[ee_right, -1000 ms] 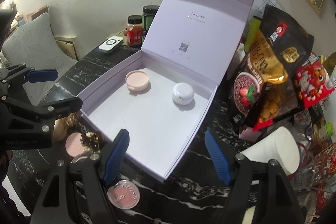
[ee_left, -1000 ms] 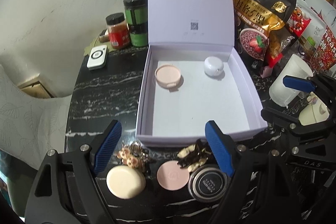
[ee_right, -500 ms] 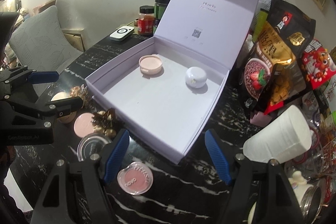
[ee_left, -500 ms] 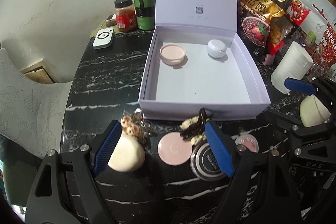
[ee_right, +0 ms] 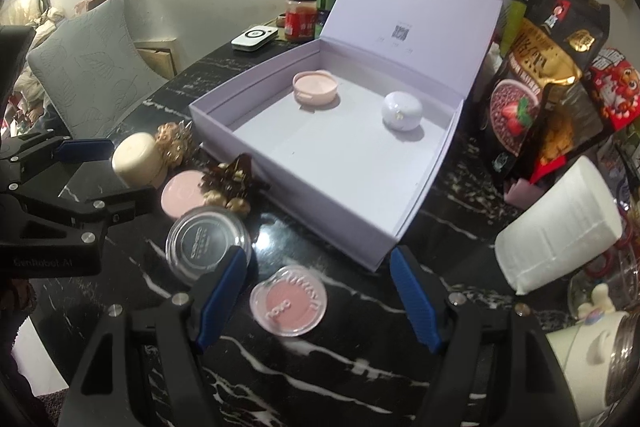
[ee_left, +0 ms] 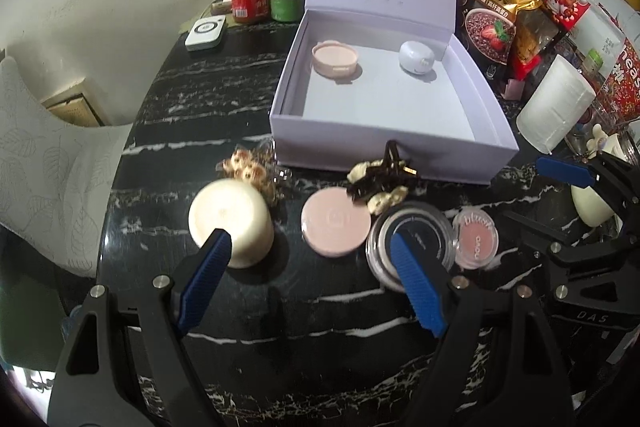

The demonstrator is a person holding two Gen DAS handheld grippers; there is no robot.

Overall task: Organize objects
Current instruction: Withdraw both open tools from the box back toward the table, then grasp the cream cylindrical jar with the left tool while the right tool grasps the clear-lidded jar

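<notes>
My left gripper [ee_left: 310, 251] open, empty; pink compact [ee_left: 335, 225] just ahead between my jaws, cream jar [ee_left: 230, 221] at left fingertip, clear-lidded jar [ee_left: 412, 241] behind right fingertip.

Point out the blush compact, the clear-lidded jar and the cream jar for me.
blush compact [ee_right: 289, 300], right wrist view, centre of its pink lid.
clear-lidded jar [ee_right: 206, 245], right wrist view, middle of its top.
cream jar [ee_left: 229, 218], left wrist view, centre of its top.

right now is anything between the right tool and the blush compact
Nothing visible. The right tool is open with the blush compact lying on bare table between its fingers; the clear jar sits just left.
</notes>
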